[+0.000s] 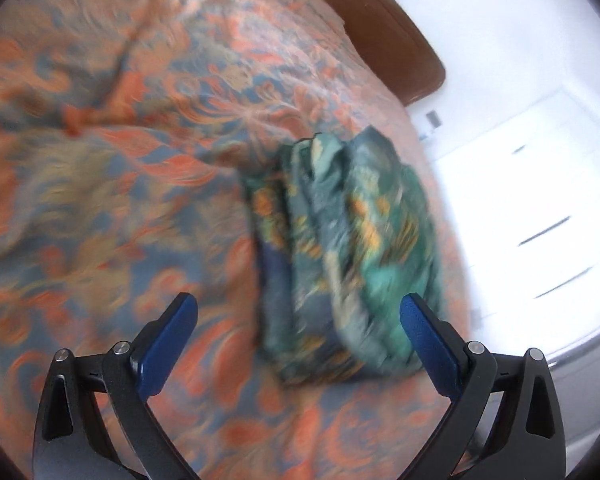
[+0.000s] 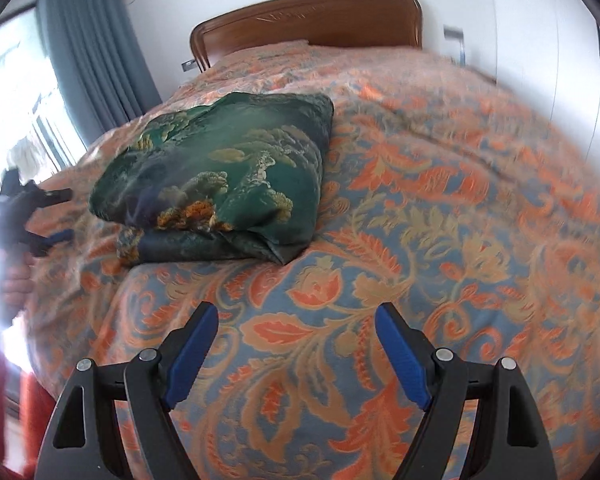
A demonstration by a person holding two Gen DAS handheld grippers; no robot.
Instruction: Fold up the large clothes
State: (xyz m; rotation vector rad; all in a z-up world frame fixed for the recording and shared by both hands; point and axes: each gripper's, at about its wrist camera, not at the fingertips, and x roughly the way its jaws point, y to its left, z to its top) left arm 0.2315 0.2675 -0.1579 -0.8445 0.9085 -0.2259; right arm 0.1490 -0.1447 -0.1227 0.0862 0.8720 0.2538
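Folded garment [image 2: 220,176] glossy silky cloth (green print); bedspread [image 2: 440,200] woven; headboard [image 2: 308,20] polished wood.

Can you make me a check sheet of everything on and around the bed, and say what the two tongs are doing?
Surface: bed with an orange and blue flowered bedspread, rumpled in places.
Job's things: green patterned cloth, already folded into a thick bundle, lying on the bedspread.
Clutter: nothing seen.
Tongs: left tongs open, just short of the bundle, nothing held; right tongs open over bare bedspread, apart from the bundle, nothing held.
Cables: nothing seen.
Surroundings: brown wooden headboard, blue-grey curtain beside a bright window, white cupboard doors; a hand holds the left tongs.
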